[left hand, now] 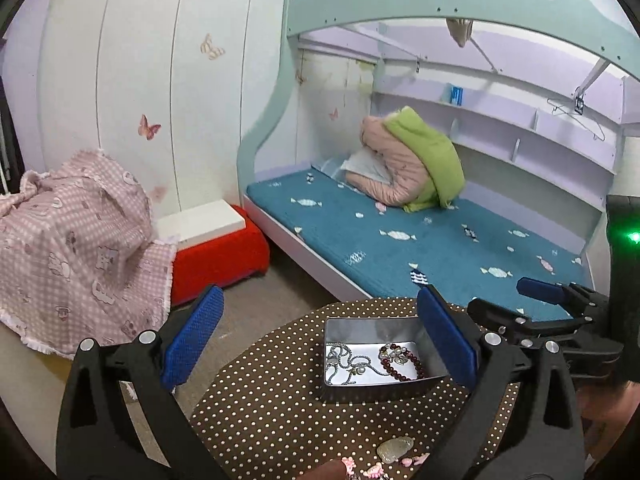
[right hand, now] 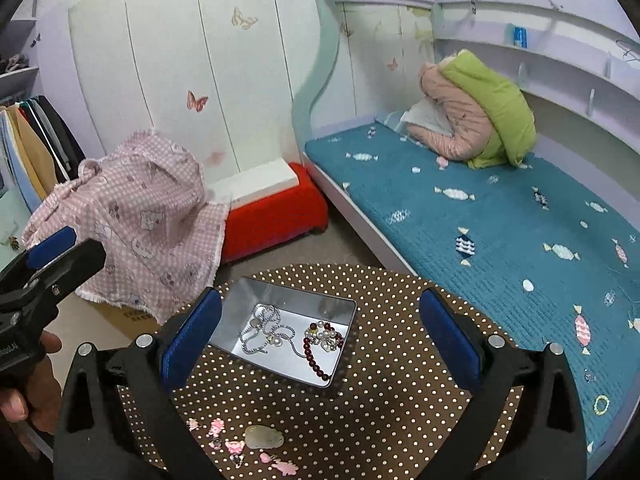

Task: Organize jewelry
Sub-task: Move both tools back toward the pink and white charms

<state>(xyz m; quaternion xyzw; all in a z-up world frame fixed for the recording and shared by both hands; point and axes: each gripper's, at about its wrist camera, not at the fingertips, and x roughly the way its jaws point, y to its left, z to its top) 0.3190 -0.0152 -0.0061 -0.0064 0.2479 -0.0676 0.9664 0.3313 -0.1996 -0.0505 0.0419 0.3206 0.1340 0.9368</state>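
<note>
Writing: a white label on the left claw's body, seen at the edge of the right wrist view, is cut off and unreadable. Left claw [left hand: 320, 340] and right claw [right hand: 320, 340] both stand wide apart, gripping nothing, tilted downward above the dotted table [right hand: 400, 400]. A hand [right hand: 28, 384] grips the left claw's handle. The tin [right hand: 280, 304] on the table holds a silver chain [right hand: 260, 332] and a bead bracelet [right hand: 316, 356]. A stone pendant [right hand: 264, 437] and pink charms [right hand: 218, 428] lie on the table near the tin.

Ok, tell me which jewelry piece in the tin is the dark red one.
The beaded bracelet, lying at the right side of the metal tin. Its round beads are dark red; the chain necklace beside it is silver.
</note>
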